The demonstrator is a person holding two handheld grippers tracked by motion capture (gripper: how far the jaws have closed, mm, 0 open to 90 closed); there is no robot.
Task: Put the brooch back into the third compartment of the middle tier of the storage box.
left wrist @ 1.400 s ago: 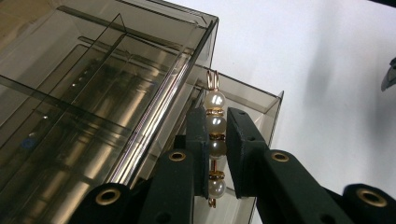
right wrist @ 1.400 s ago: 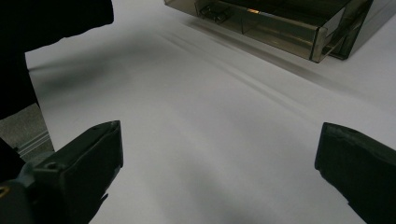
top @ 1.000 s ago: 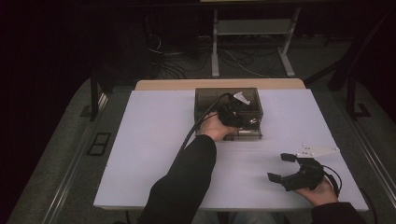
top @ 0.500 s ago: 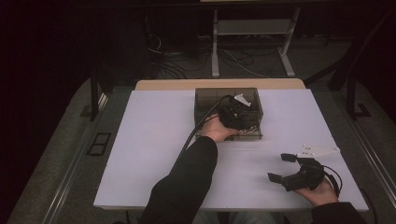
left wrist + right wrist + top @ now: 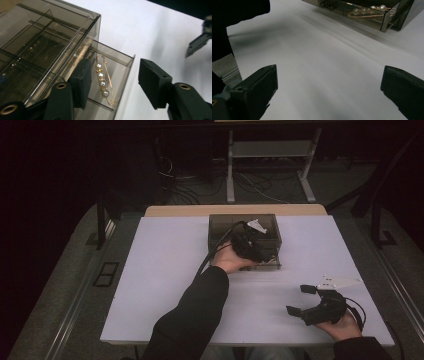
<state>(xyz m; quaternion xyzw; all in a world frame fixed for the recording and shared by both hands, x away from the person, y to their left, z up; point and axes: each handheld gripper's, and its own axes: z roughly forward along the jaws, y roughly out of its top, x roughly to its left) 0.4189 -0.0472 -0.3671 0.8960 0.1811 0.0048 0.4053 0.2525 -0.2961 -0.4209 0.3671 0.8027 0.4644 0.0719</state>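
Hovering over the smoky organizer box point(image 5: 244, 234), the left tool point(image 5: 111, 82) has just been spreading its jaws, and nothing is pinched between them. The pearl pin point(image 5: 103, 81) lies loose in the pulled-out drawer point(image 5: 120, 75), so the placing looks done; shutting the drawer likely remains. The right tool point(image 5: 305, 301) rests spread and empty on the white tabletop point(image 5: 165, 270).

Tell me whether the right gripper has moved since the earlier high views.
No. The right gripper sits at the same spot near the table's front right corner, jaws open with nothing between them.
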